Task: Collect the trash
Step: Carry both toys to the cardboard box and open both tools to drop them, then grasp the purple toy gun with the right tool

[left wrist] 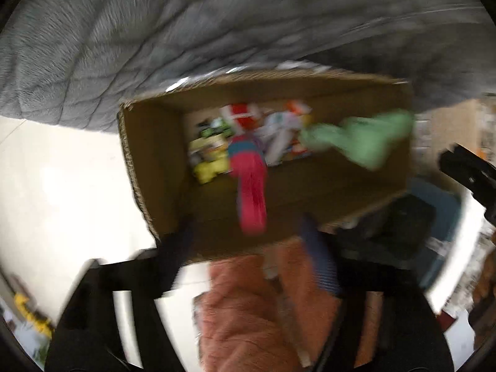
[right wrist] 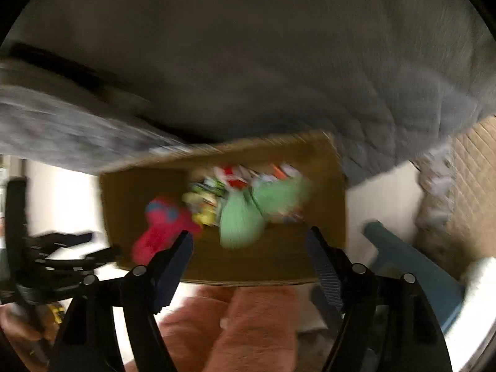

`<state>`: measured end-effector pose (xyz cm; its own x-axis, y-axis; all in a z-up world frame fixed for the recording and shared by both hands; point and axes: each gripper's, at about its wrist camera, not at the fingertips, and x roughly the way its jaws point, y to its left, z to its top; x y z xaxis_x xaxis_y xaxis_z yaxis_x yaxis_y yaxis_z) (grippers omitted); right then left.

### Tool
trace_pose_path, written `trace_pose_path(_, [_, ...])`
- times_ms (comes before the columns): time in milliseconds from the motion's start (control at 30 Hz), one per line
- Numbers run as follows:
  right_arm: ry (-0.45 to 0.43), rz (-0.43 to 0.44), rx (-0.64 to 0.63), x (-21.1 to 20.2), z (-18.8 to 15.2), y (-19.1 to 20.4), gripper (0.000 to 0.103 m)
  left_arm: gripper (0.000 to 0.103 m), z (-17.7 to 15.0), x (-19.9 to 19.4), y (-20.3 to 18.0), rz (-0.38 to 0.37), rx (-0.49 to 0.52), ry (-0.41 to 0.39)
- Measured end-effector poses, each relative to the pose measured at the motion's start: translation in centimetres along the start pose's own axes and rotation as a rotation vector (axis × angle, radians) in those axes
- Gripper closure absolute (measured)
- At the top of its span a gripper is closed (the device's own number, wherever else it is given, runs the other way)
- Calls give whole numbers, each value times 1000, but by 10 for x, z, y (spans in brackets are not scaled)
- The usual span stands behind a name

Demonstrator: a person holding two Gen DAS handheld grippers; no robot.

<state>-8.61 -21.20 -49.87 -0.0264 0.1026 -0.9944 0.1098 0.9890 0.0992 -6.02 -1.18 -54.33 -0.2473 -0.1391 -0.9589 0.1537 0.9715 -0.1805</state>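
Both claws point down over the cardboard box (right wrist: 124, 192), spread wide and holding nothing. The green wrapper (right wrist: 245, 214) is between and just ahead of the right gripper (right wrist: 249, 241). The pink wrapper (left wrist: 249, 186), long axis pointing away, lies ahead of the left gripper (left wrist: 245, 241). Blur hides whether either wrapper has yet come to rest in the box.

Open right gripper (right wrist: 249, 241) above cardboard box (right wrist: 124, 204) of trash (right wrist: 241, 214)
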Motion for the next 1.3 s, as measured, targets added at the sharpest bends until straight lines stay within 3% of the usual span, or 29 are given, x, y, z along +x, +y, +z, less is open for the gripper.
trace_pose_path(133, [27, 33, 22, -3, -5, -5, 29, 28, -7, -3, 10, -31, -56, 42])
trace_pose_path(300, [-36, 205, -77, -93, -23, 14, 29, 27, -36, -70, 8, -128, -52, -25])
trace_pose_path(400, [-166, 342, -167, -186, -19, 27, 27, 21, -60, -126, -9, -150, 17, -103])
trace_pose_path(433, [-251, 399, -197, -231, -12, 29, 19, 21, -68, -146, -16, -155, 48, -128])
trace_pose_path(500, [-388, 402, -211, -282, 2, 24, 5, 20, -79, -177, -29, -152, 88, -171])
trace_pose_path(533, [-490, 375, -205, -313, 19, 18, 6, 20, -84, -192, -34, -146, 102, -198])
trace_pose_path(600, [-595, 300, -186, -340, 54, 6, 6, 20, -88, -217, -43, -134, 115, -250])
trace_pose_path(700, [-673, 136, -259, -350, 116, 1, 6, 20, -90, -251, -53, -121, 118, -315])
trace_pose_path(833, [-573, -2, -310, -325, 202, -9, 6, 20, -84, -270, -55, -97, 96, -376])
trace_pose_path(933, [-485, 14, -265, -296, 248, -27, 6, 20, -84, -282, -53, -103, 52, -393])
trace_pose_path(1133, [-415, -15, -377, -265, 285, -23, 4, 20, -81, -286, -47, -110, -69, -404])
trace_pose_path(1267, [-447, 4, -410, -264, 298, -24, 5, 20, -74, -284, -48, -107, -108, -400])
trace_pose_path(1300, [-455, 10, -423, -265, 297, -24, 10, 20, -71, -285, -50, -107, -113, -401])
